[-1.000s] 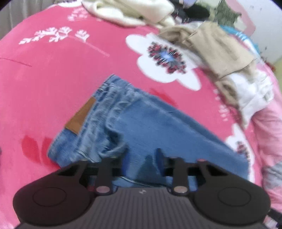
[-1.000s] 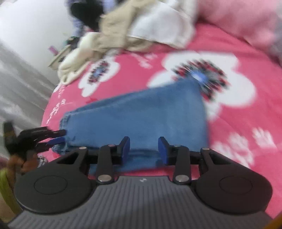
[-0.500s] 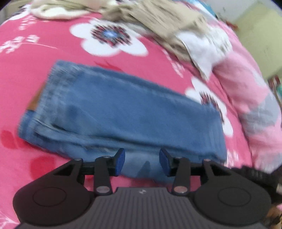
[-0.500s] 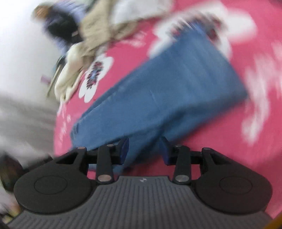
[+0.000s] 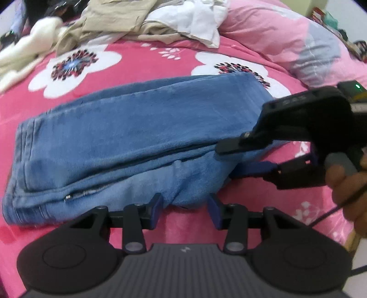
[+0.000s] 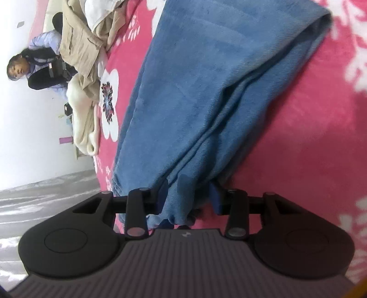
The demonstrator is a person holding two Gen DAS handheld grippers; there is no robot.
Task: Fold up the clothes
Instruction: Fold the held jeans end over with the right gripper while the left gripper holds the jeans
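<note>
The jeans point(image 5: 128, 135) lie folded lengthwise on the pink flowered bedspread point(image 5: 146, 62), straight ahead of the left gripper point(image 5: 184, 209) and stretching off to its left, w/ the near edge bulging right between its fingers. Left gripper is released, jaws apart, nothing pinched. The right gripper point(image 6: 188, 197) has a bunch of denim between its fingers at the end of the jeans point(image 6: 206, 103); jaws look fairly wide, so I can't tell if it's actually clamped or just straddling the cloth. Judging the step as taking both ends for the next fold: get every layer in each bite, grip close to the edge, lift both ends level so the stack doesn't slide apart. Hard to make out: how many layers sit inside the right gripper, the waistband end is blurred, and the heap of clothes point(image 5: 142, 20) beyond is cut off at the frame edge.
</note>
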